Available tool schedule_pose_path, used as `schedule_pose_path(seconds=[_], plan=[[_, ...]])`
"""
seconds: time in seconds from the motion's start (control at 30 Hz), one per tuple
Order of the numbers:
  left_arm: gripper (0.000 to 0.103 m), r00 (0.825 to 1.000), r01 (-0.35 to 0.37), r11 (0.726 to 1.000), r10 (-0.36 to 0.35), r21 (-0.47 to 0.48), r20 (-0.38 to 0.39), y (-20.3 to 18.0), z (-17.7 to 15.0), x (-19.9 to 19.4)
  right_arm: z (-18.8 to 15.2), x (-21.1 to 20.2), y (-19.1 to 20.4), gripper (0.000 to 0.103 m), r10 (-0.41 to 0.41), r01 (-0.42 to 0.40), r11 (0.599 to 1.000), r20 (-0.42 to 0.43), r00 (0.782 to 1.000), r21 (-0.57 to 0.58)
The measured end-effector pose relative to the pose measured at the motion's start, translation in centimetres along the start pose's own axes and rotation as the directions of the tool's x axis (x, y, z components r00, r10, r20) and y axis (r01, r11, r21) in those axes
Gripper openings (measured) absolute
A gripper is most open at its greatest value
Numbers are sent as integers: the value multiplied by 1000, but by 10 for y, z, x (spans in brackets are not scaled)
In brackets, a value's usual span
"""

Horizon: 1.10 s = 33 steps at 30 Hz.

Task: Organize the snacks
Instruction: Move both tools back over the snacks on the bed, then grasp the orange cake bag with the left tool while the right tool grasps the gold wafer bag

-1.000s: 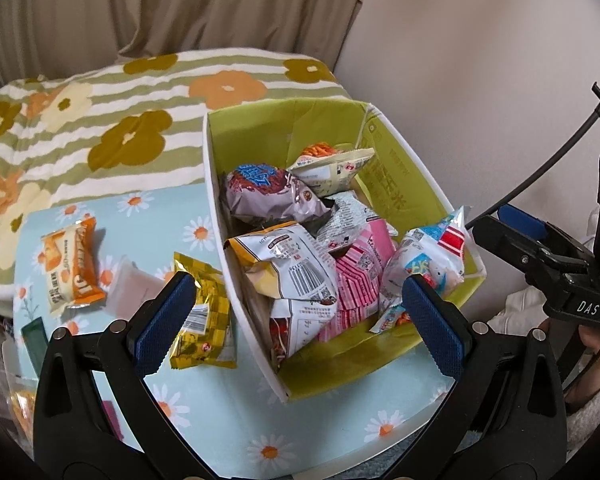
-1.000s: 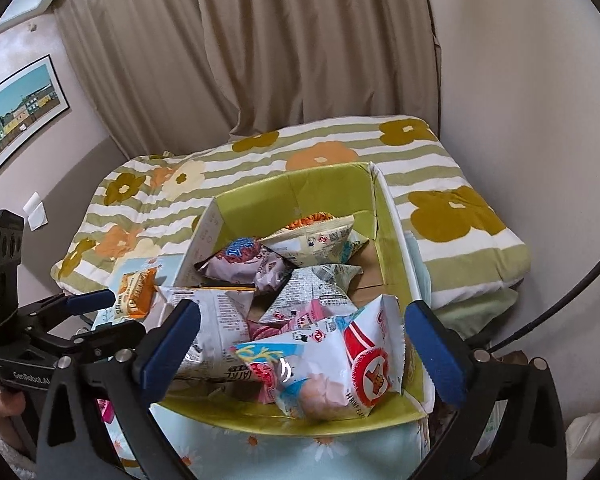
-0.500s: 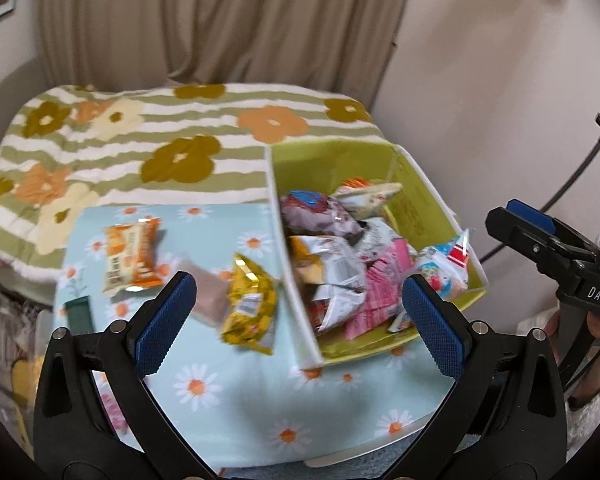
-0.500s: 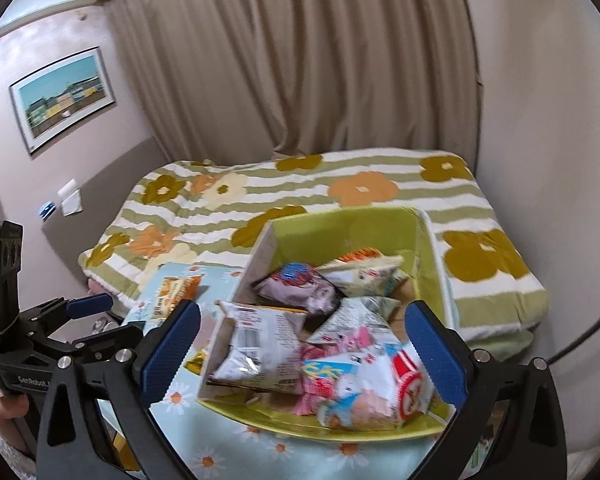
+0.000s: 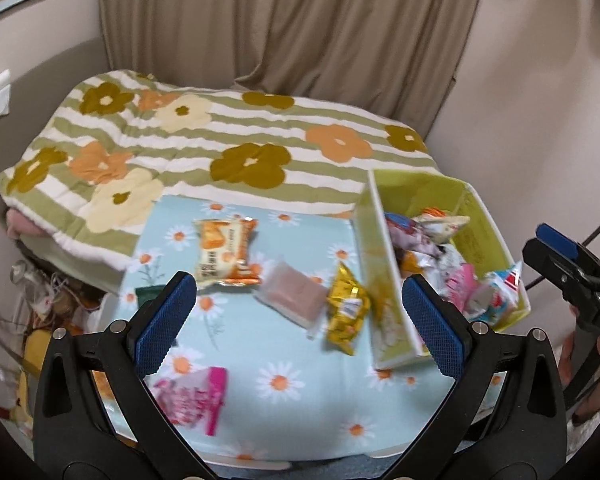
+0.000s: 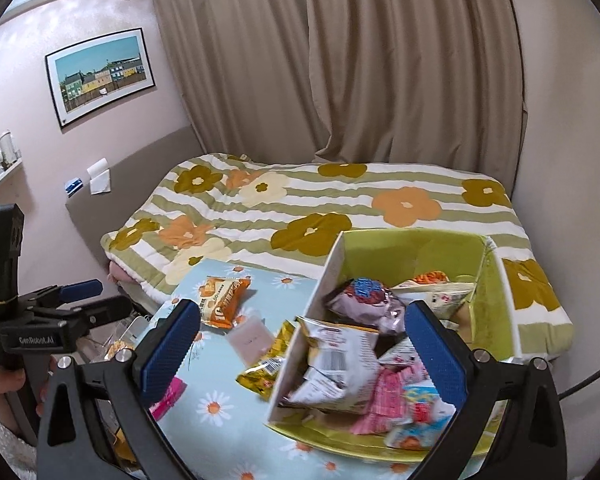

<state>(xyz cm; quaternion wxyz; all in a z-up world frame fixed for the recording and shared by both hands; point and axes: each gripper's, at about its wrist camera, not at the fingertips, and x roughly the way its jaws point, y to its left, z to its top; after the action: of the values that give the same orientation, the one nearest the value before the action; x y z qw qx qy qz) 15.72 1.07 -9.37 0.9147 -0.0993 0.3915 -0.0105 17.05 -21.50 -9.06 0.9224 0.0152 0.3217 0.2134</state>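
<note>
Your left gripper (image 5: 300, 316) hangs above the table with its black jaws spread wide and nothing between the blue, mesh-textured pads (image 5: 166, 322). Your right gripper (image 6: 302, 346) is likewise spread and empty, hovering over the near left corner of the lime-green cardboard box (image 6: 416, 252).

Four snacks lie loose on the pale blue, daisy-print tablecloth (image 5: 260, 360):
- a crinkled gold foil packet (image 5: 346, 312), just beside the box's white left wall;
- a flat, translucent pinkish pouch (image 5: 290, 294), touching the gold packet's left side, blurred;
- an orange-and-white pillow-shaped bread wrapper (image 5: 226, 252), toward the table's far edge;
- a pink-and-white printed packet (image 5: 192, 394), near the front left corner, partly behind your left gripper's finger.

The box sits at the table's right edge, piled with glossy packets. You can pick out a purple-and-silver round pack (image 6: 364, 300), a white pack with a barcode (image 6: 336, 364), a pink checked pack (image 6: 392, 392) and a blue-red-white pack (image 6: 418, 420) at the near wall. Printing on all of them is too smeared to read.

Beyond the far edge lies a quilted green-and-white striped bedspread with big flowers (image 5: 204, 140), then beige pleated curtains (image 6: 340, 60). A framed picture of coloured houses (image 6: 102, 74) hangs on the pinkish wall. Clutter under the table's left edge is too dim to identify.
</note>
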Motion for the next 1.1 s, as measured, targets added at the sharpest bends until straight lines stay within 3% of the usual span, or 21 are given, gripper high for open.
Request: schedule_pose_path(seconds=[0.33,0.63,0.93,1.1], plan=[[102,992,73,997,-68,39,-106,75,32,52,0,57,63,102,-111,119,984,-61,992,136],[102,964,152,984,-126,97,-234,113,49,128,-19,102,100,102,-257,276,925,-106,961,260],[102,920,204,972,-152,113,-360,117,40,217,-60,144,111,101,-426,457,833,-164,890,313],[102,909,201,973,-142,115,-392,112,35,248,-76,164,103,96,-505,538,788,-184,843,300]])
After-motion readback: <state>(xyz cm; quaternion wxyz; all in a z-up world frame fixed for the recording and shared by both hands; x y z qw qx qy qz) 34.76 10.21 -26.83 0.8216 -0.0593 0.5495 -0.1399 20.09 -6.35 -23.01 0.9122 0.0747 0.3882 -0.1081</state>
